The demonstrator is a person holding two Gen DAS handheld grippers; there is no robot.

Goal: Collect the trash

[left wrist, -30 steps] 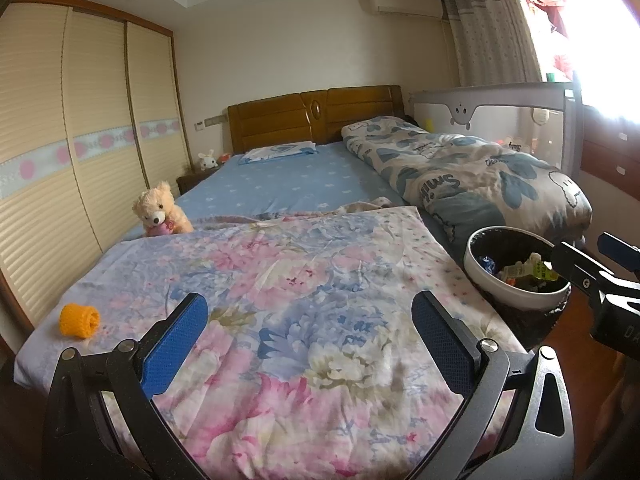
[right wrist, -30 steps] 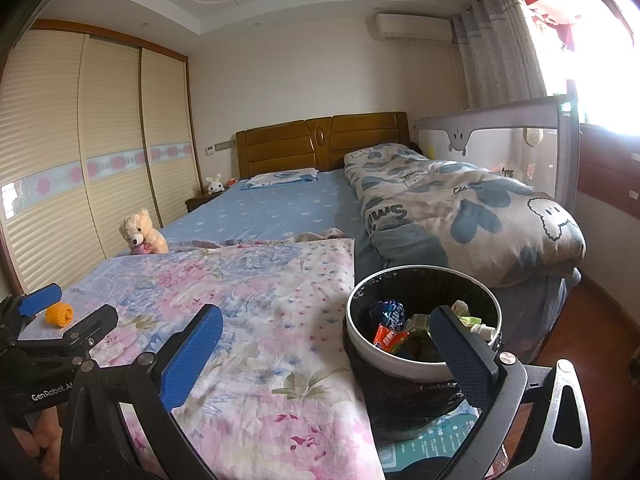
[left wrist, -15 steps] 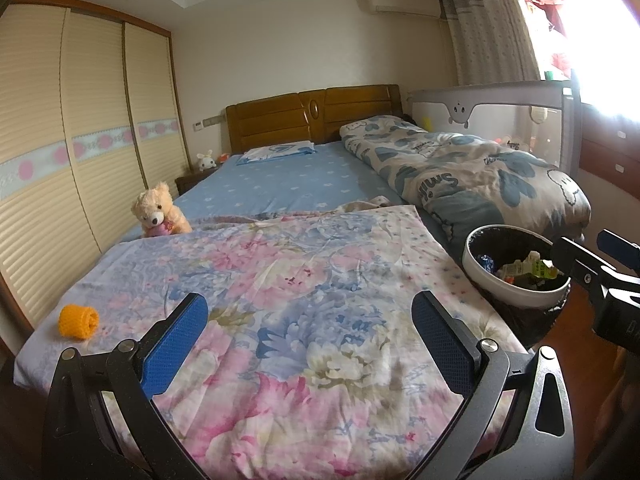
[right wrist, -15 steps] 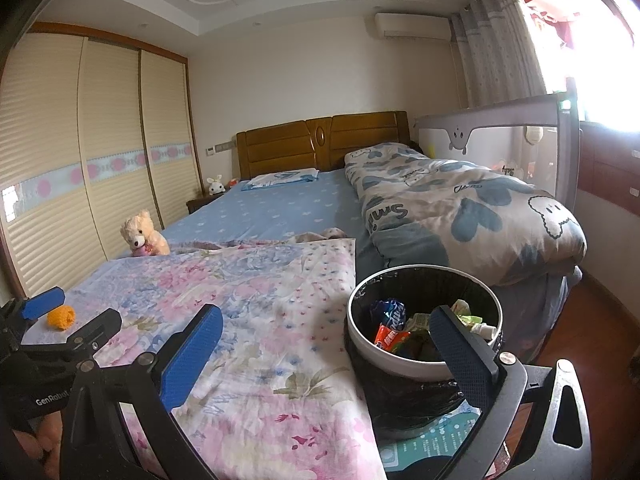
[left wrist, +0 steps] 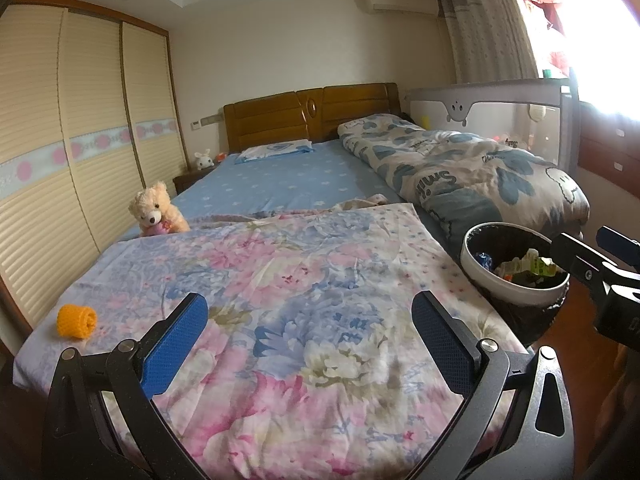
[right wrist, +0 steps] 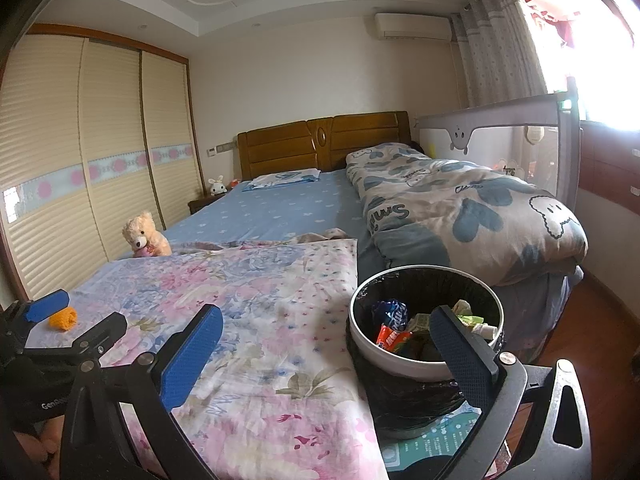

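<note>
Left gripper [left wrist: 308, 344] spread wide, empty, above floral quilt [left wrist: 304, 280]. Right gripper [right wrist: 324, 350] spread wide, empty, over bin [right wrist: 404, 364] rim. Orange knitted roll [left wrist: 77, 321] on quilt's near-left corner. Bin, wrappers inside, beside bed's right edge.

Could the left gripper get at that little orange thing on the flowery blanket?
Probably yes. The left gripper has its jaws open and empty, and the orange thing lies alone on the flowery blanket off to its left, with nothing between them.
</note>
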